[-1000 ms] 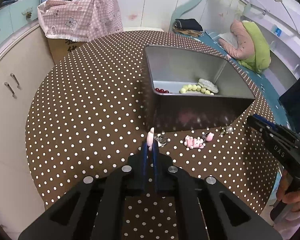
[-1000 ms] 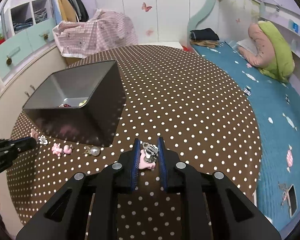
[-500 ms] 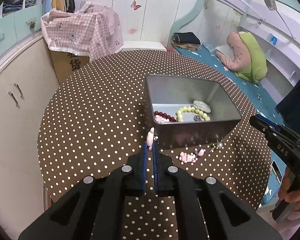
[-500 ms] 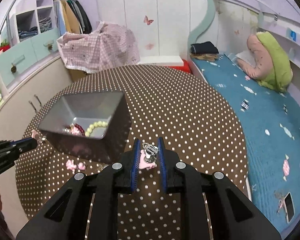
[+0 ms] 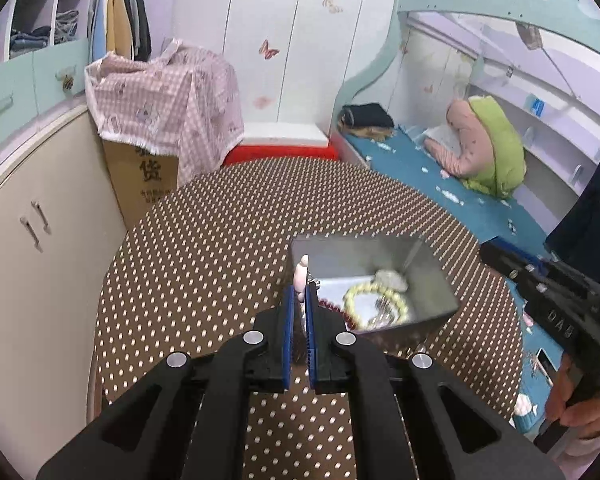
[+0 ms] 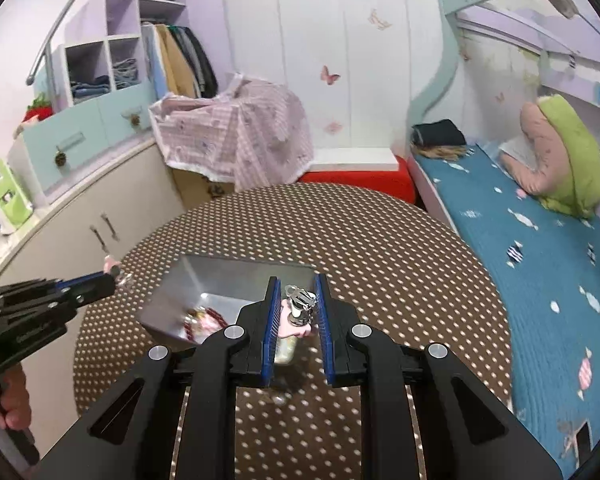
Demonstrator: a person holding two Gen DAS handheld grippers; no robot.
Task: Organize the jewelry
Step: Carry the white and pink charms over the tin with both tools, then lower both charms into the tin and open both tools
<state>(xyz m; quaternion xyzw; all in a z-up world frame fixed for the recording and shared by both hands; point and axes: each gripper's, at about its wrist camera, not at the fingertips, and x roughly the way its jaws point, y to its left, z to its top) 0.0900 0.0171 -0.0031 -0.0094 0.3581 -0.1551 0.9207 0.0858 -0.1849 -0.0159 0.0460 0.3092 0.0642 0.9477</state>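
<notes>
Brown cloth with small pale dots covers the round table (image 5: 204,248), and a plain metal box (image 5: 440,280) with smooth slanting walls sits on it, right of centre in the left view. Inside lie a ring of pale yellow beads (image 5: 374,306), a string of dark red beads (image 5: 334,308) and a whitish oval piece (image 5: 390,278). The left gripper (image 5: 299,300) is closed on a pink earring (image 5: 301,274), a slim pale charm poking up above the blue pads at the near left rim. The right gripper (image 6: 297,300) clamps a second earring (image 6: 298,310), shiny silver clip over a soft pink piece, above the box's near right edge.
</notes>
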